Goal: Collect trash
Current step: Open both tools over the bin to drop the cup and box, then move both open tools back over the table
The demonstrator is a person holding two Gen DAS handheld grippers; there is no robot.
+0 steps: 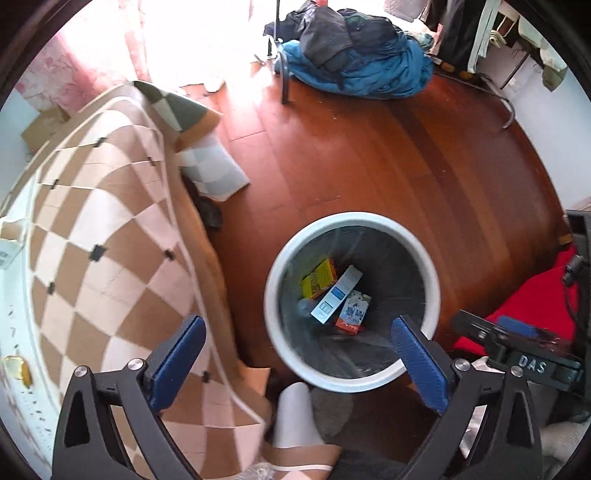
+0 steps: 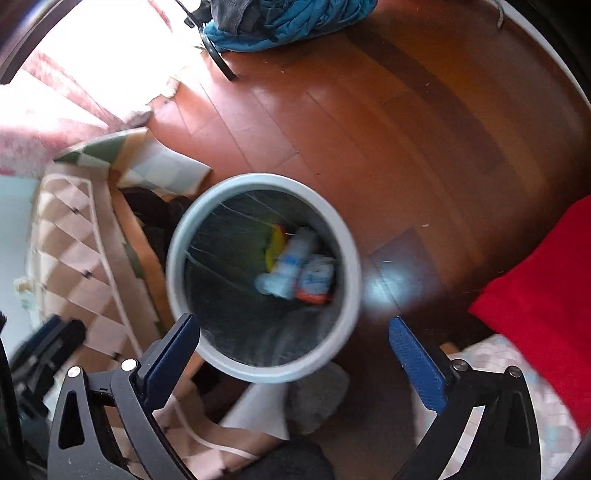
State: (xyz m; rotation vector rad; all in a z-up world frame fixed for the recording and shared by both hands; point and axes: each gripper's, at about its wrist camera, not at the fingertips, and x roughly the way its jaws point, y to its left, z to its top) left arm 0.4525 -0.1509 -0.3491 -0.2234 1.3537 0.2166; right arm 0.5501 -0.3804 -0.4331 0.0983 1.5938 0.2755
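Hovering over the white bin [image 1: 352,301], left gripper [image 1: 295,354] and right gripper [image 2: 293,349] both with jaws spread and empty; cartons [image 1: 336,293] straight below, inside bin.

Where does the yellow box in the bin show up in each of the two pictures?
Left wrist view: the yellow box lies inside the white bin, at the upper left of the trash pile, right of picture centre.
Right wrist view: it is a blurred yellow patch left of the pile, near picture centre.
Shared landmark: the blue clothes heap on the wooden floor at the top.
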